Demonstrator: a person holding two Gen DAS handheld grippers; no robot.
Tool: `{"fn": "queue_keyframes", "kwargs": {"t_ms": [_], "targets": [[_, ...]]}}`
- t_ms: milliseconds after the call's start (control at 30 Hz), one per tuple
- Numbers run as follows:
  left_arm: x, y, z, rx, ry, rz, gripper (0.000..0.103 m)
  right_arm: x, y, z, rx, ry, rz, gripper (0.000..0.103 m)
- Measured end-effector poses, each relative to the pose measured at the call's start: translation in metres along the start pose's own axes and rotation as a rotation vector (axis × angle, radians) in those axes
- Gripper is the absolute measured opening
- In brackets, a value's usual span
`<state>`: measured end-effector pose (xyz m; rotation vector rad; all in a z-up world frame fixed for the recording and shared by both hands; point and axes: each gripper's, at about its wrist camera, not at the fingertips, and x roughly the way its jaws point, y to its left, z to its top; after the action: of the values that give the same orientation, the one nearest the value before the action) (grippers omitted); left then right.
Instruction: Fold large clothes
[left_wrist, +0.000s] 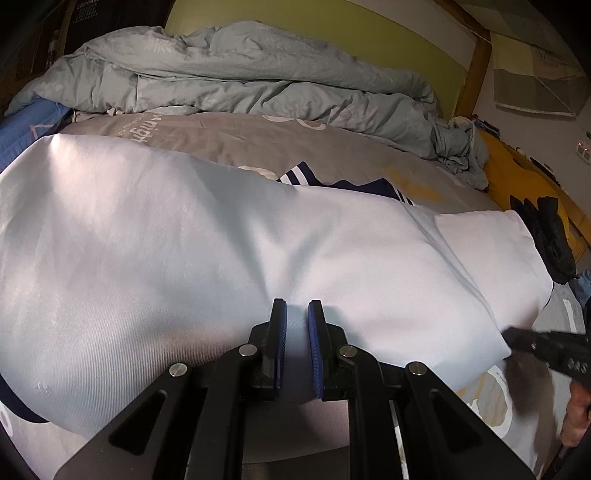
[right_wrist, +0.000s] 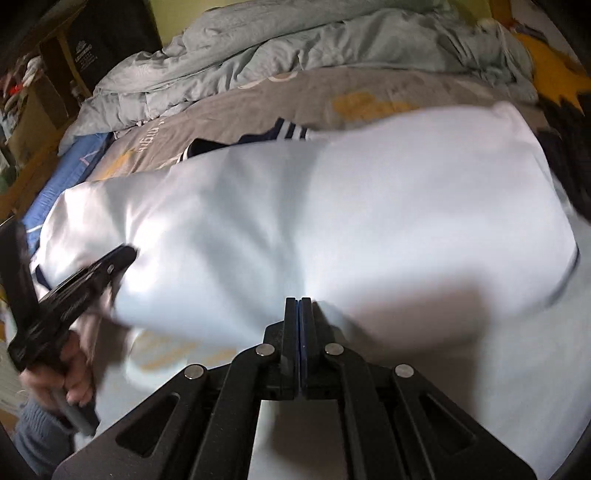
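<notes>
A large white garment (left_wrist: 184, 240) with navy striped trim (left_wrist: 295, 177) lies spread across the bed. My left gripper (left_wrist: 297, 304) sits at its near edge. The jaws stand a narrow gap apart with white cloth filling the gap, and creases run toward the tips. In the right wrist view this gripper (right_wrist: 127, 254) rests at the garment's (right_wrist: 332, 221) left edge, held by a hand (right_wrist: 70, 376). My right gripper (right_wrist: 299, 300) is shut, with folds of the white cloth fanning out from its tips. The left wrist view shows it (left_wrist: 511, 336) at the garment's lower right corner.
A grey printed sheet (left_wrist: 221, 133) covers the bed. A crumpled pale green duvet (left_wrist: 221, 74) is heaped along the far side. A yellow cloth (left_wrist: 517, 177) and black items (left_wrist: 550, 236) lie at the right edge. A blue mat (right_wrist: 74, 170) and shelves are on the left.
</notes>
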<state>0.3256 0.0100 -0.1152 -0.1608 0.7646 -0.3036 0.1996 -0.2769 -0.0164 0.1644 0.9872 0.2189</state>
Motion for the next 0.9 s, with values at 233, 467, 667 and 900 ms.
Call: {"fn": "queue_keyframes", "kwargs": {"t_ms": [233, 467, 667, 900], "targets": [[-0.001, 0.0, 0.0, 0.002, -0.004, 0.006, 0.015, -0.02, -0.027, -0.004, 0.123, -0.075, -0.01, 0.004], [-0.001, -0.001, 0.0, 0.001, -0.004, 0.005, 0.015, -0.054, -0.106, -0.012, 0.452, -0.285, -0.19, 0.045], [-0.002, 0.001, 0.0, -0.013, -0.005, -0.01, 0.015, -0.035, -0.155, -0.02, 0.677, -0.331, 0.041, 0.05], [-0.006, 0.003, 0.0, -0.034, -0.015, -0.029, 0.015, -0.028, -0.152, -0.006, 0.644, -0.366, 0.02, 0.017]]}}
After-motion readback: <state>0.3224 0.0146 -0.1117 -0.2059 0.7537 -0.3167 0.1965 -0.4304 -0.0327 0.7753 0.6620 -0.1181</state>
